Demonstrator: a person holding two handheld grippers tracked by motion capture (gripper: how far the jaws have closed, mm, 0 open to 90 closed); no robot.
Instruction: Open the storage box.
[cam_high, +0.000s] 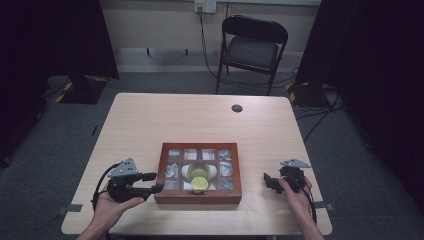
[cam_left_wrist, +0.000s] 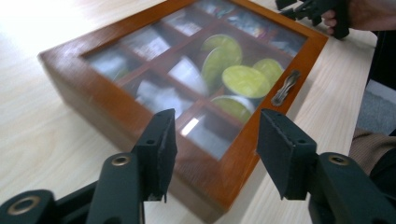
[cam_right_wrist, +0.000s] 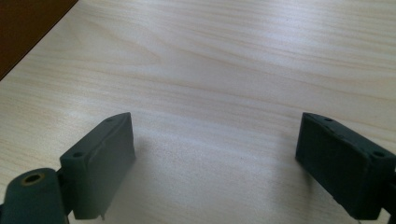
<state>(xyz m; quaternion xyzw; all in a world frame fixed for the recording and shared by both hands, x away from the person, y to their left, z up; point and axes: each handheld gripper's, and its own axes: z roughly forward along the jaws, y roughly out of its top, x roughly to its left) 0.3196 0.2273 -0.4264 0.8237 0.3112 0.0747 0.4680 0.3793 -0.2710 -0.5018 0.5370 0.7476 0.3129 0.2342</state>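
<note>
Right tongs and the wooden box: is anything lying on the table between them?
No. In the high view, only bare tabletop separates the right tongs from the wooden box; the right gripper view shows plain wood there too.

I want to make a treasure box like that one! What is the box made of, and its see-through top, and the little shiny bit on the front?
The box looks like reddish-brown wood with a smooth, slightly glossy finish. Its lid window seems to be glass or clear plastic: it reflects light and you can see the compartments through it. The clasp looks like silvery metal, judging by its shine.
</note>
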